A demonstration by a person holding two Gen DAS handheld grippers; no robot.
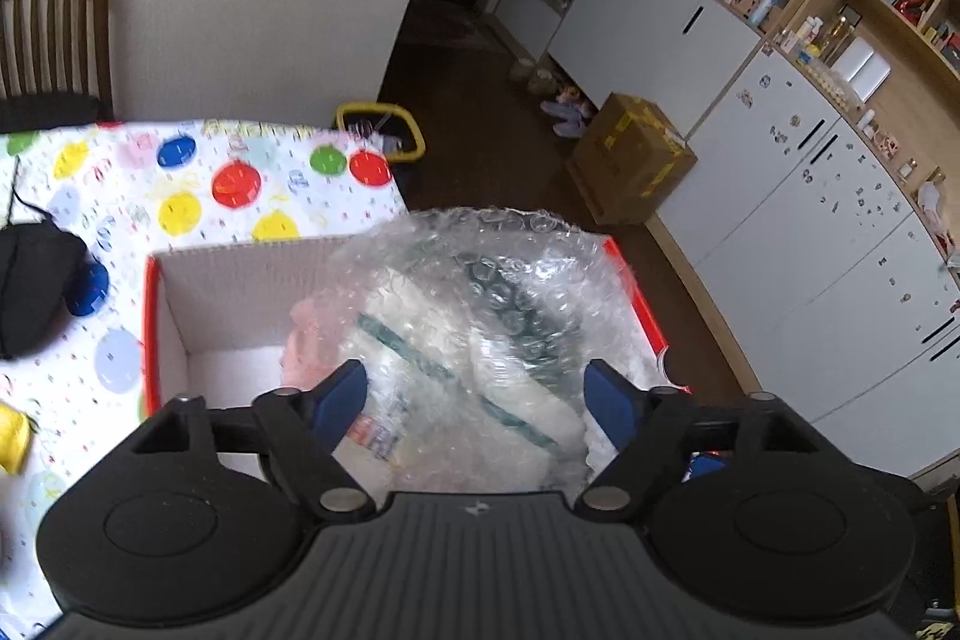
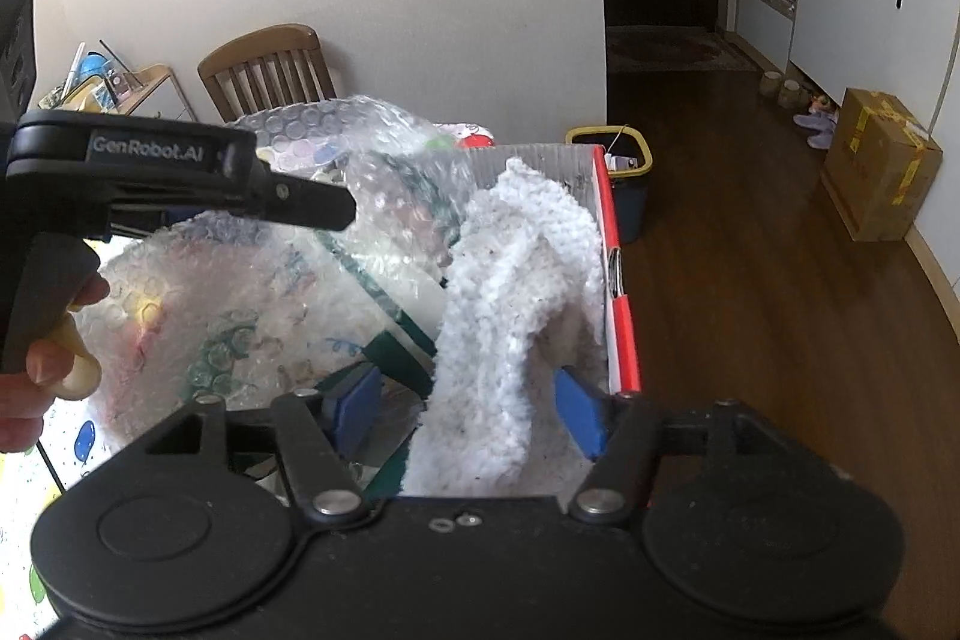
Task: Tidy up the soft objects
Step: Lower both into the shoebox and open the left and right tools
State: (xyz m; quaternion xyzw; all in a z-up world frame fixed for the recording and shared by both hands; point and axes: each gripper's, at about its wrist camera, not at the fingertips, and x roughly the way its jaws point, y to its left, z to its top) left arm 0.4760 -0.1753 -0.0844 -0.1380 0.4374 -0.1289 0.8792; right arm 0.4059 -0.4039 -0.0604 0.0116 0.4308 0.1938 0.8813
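Two soft loads over one open cardboard box (image 1: 180, 334), red outside, pale corrugated inside, standing on a tablecloth (image 1: 180, 172) printed with coloured balloons. Crinkled clear bubble wrap (image 1: 480, 292), glossy and lumpy, bulging up past the box's far rim and veiling something white with dark green stripes, plus a pink blur at its left. Fluffy white knitted cloth (image 2: 516, 292), nubbly and flecked, draped in thick folds against the box's red right wall. Left gripper (image 1: 477, 394) tipped down over the box, blue pads spread wide on either side of the wrap, gripping nothing visibly; whether either pad touches the film cannot be told. Same gripper seen side-on from the right wrist view, black body lettered "GenRobot.AI", bare fingers (image 2: 54, 358) curled round a cream trigger. Right gripper (image 2: 474, 409) level and low at the box's near right, jaws wide apart with the cloth hanging between them; left pad clear of the wool, right pad just beside or against it, contact unclear. Around: black pouch (image 1: 36, 286) with a cord on the cloth at left, wooden slat-back chair (image 2: 264, 70) at the wall, yellow-rimmed bin (image 2: 612, 148) just past the box, taped brown carton (image 2: 876, 160) on the dark wood floor, white cupboards (image 1: 648, 16) with crowded open shelves.
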